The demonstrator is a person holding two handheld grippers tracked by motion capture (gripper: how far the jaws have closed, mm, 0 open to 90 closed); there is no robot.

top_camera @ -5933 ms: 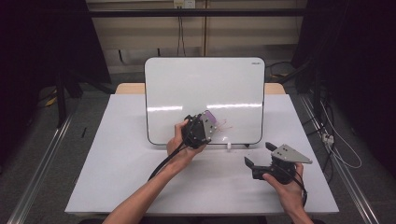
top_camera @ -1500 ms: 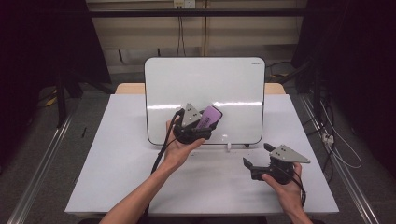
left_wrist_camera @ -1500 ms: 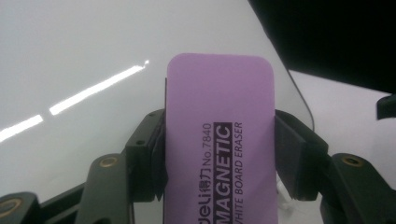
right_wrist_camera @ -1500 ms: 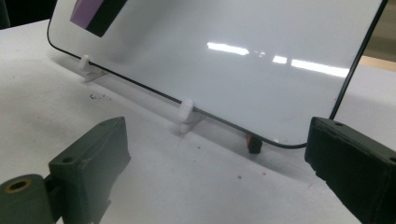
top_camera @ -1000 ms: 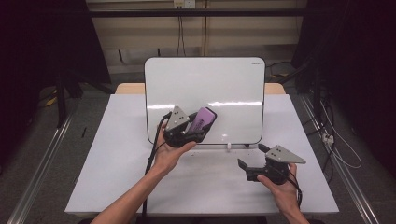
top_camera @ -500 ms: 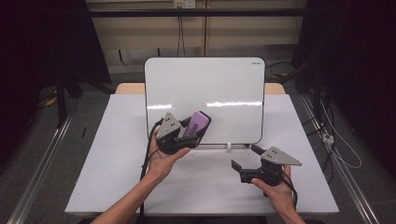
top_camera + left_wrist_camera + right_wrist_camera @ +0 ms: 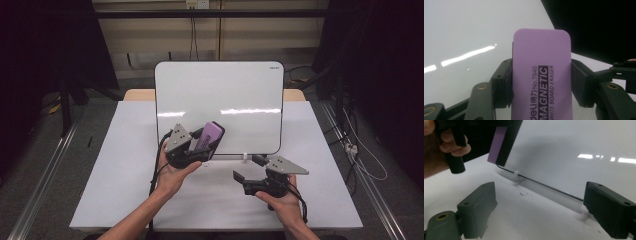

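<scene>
The left gripper [image 7: 199, 145] pinches a purple eraser [image 7: 541, 75] before the whiteboard [image 7: 240, 90]; the right gripper [image 7: 250, 170] rests on the table [image 7: 125, 150], jaws spread. Flat, even contact would likely wipe best.

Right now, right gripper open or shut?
Open. In its own view the right gripper has its jaws spread wide with bare table between them, gripping nothing.
</scene>
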